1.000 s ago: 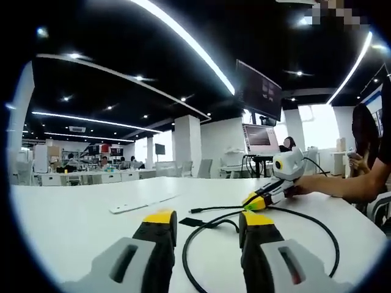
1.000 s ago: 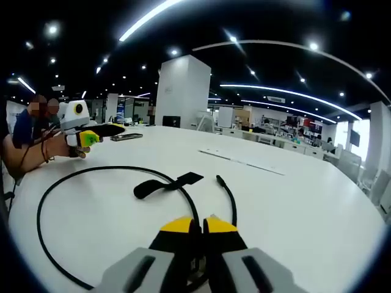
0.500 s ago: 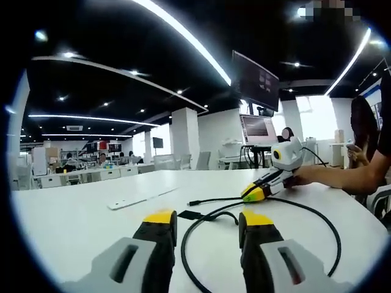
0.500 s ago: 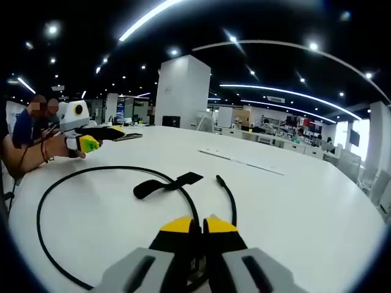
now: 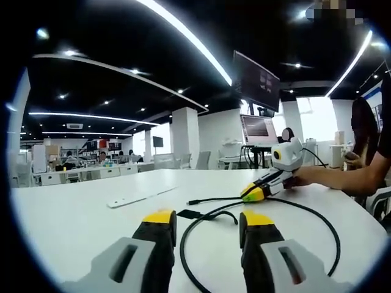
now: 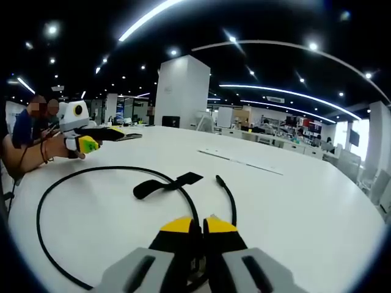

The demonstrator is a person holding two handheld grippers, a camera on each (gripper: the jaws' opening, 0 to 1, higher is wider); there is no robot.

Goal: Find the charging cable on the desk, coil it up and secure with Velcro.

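A black charging cable lies in a wide loop on the white desk. Its plug end points away from me. A black Velcro strap sits on the cable inside the loop and also shows as a small dark tab. My right gripper is shut on the cable where the loop crosses itself, and it enters the left gripper view from the right. My left gripper stands open over the near side of the loop, held in a hand.
A long white strip lies flat on the desk beyond the cable. A dark flat object rests near the left gripper. A person's forearm reaches in along the desk's right side. Screens and other desks stand far behind.
The left gripper view has shifted slightly. The cable, the strap and both grippers hold their places.
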